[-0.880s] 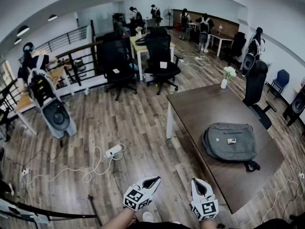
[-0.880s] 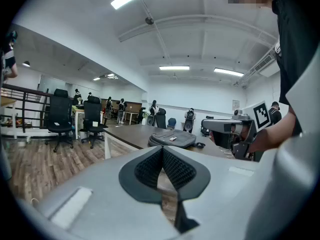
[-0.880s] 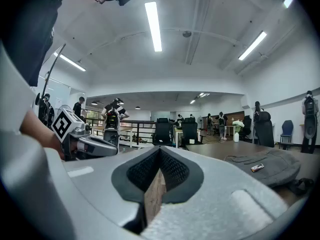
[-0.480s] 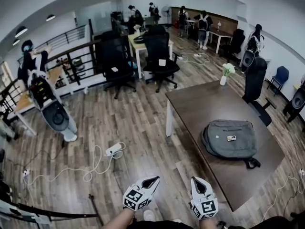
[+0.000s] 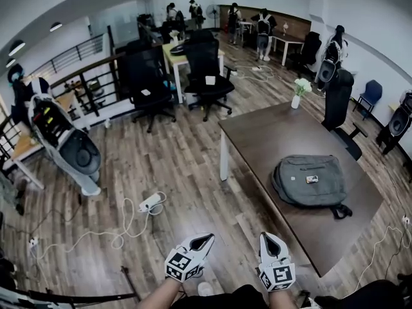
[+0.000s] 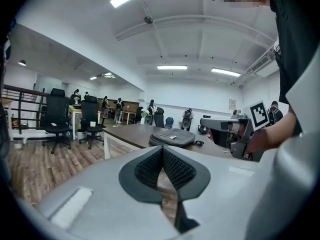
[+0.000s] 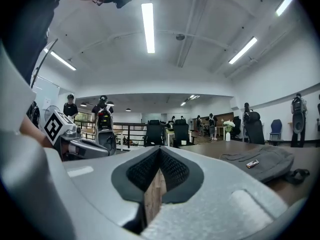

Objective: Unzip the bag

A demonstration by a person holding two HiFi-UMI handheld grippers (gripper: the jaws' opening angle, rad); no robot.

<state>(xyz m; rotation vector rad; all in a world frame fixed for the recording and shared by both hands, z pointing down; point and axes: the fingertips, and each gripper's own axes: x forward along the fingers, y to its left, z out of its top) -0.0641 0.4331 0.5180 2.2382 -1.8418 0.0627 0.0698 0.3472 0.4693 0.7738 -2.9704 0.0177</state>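
1. Grey fabric: the bag [image 5: 296,187] lies flat on the dark brown surface [image 5: 257,137], toward its near right part. A small rectangular object [image 5: 312,179] rests on top of it. How far its zip is drawn cannot be made out.
2. The left claw [image 5: 206,237] is low at the bottom of the head view, over the wooden floor [image 5: 174,166] and well apart from the bag. Its own view shows the tips pressed together with nothing between them.
3. The right claw [image 5: 266,236] is near the left one, close to the surface's near corner and not touching the bag. Its tips also meet, with nothing in them.
4. A vase [image 5: 295,100] of white flowers stands at the far end of the surface.
5. A white power strip [image 5: 152,202] and its cables lie on the floor left of the surface.
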